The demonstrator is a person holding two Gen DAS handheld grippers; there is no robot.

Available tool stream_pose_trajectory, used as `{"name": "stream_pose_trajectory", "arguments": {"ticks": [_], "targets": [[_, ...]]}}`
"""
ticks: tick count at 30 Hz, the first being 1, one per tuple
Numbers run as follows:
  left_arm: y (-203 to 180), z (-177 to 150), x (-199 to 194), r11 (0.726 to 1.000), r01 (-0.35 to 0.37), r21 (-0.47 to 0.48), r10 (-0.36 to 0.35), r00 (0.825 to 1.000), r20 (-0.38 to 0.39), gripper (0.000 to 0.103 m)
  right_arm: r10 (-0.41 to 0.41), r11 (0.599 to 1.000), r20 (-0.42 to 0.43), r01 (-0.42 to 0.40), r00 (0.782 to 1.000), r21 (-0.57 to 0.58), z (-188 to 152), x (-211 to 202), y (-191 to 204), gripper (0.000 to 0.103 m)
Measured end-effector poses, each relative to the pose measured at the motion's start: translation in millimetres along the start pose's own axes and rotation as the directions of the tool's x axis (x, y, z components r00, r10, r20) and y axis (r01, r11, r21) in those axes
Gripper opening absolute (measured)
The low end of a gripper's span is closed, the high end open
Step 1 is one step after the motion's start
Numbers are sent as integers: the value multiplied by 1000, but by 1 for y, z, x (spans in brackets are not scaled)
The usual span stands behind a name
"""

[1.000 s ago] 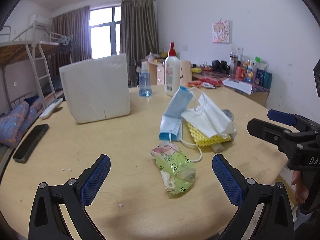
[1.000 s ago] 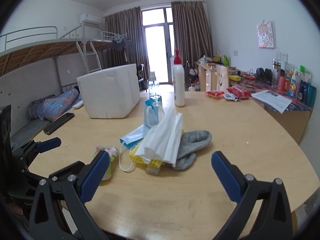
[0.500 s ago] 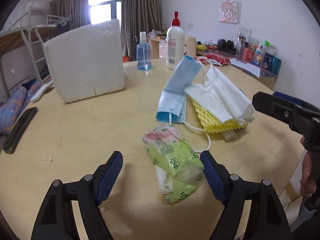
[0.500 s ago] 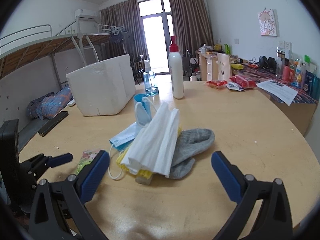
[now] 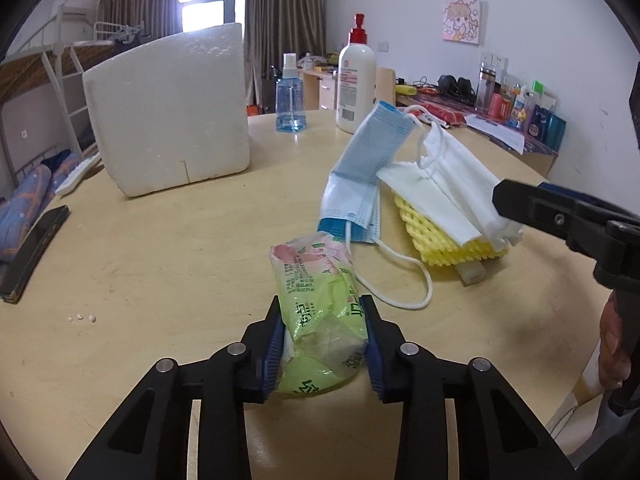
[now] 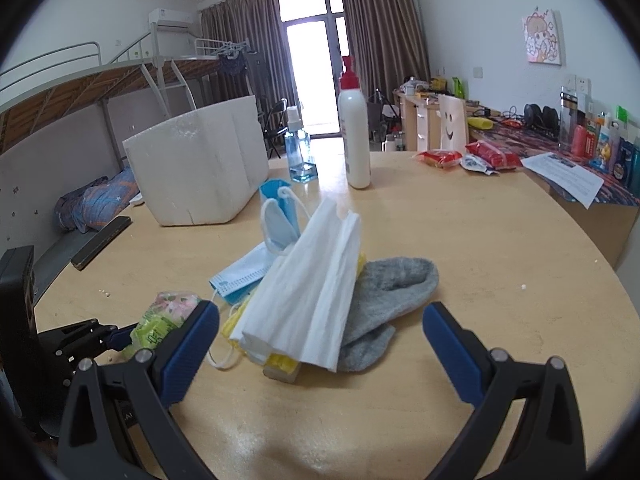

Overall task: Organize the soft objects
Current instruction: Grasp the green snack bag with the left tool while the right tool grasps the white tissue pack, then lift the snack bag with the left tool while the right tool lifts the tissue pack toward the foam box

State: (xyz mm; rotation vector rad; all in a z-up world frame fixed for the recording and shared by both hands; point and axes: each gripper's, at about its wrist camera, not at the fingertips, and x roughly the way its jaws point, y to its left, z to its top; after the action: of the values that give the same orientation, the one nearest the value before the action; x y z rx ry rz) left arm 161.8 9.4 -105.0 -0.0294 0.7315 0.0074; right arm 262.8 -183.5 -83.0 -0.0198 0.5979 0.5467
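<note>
A green and pink tissue pack [image 5: 316,288] lies on the round wooden table [image 5: 160,264]. My left gripper [image 5: 320,308] is closing its jaws on the pack's near end, and both blue pads touch its sides. Behind it is a pile: a blue face mask [image 5: 368,164], folded white tissues [image 5: 448,184] and a yellow foam net [image 5: 432,240]. In the right wrist view a grey sock [image 6: 392,288] lies under the white tissues [image 6: 316,272]. My right gripper [image 6: 320,320] stands open just in front of this pile with nothing between its fingers.
A white foam box [image 5: 168,112] stands at the back left. A lotion pump bottle [image 5: 356,80] and a blue spray bottle [image 5: 291,100] stand behind the pile. A dark phone [image 5: 32,248] lies at the table's left edge. Red snack packs [image 6: 440,158] lie far right.
The left jaws went from wide open to narrow around the tissue pack as the gripper moved forward and down. The right gripper came closer to the pile and stayed open.
</note>
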Motion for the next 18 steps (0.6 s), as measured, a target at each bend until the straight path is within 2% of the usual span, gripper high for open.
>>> {"name": "stream_pose_trajectory", "arguments": {"ticks": [3, 7, 10, 13, 15, 17, 18], "targets": [[5, 1, -1, 1000, 13, -9, -13, 1000, 12, 34, 5, 1000, -25, -5, 1000, 1, 3, 6, 1, 100], [7, 1, -3, 1000, 29, -2, -29, 999, 24, 34, 0, 1000, -67, 0, 998, 2, 6, 16, 2, 79], [6, 0, -3, 999, 37, 10, -37, 999, 27, 34, -10, 1000, -90, 10, 996, 0, 7, 22, 4, 75], [7, -2, -4, 999, 47, 9, -48, 998, 30, 34, -19, 1000, -116, 20, 993, 9, 6, 26, 2, 58], [7, -3, -3, 998, 58, 7, -58, 998, 27, 34, -31, 999, -126, 32, 992, 4, 3, 27, 1, 53], [8, -4, -5, 998, 59, 6, -59, 998, 36, 34, -14, 1000, -113, 15, 993, 11, 0, 25, -1, 39], [8, -4, -6, 998, 64, 6, -64, 997, 44, 33, -8, 1000, -107, 9, 994, 10, 0, 24, -1, 35]]}}
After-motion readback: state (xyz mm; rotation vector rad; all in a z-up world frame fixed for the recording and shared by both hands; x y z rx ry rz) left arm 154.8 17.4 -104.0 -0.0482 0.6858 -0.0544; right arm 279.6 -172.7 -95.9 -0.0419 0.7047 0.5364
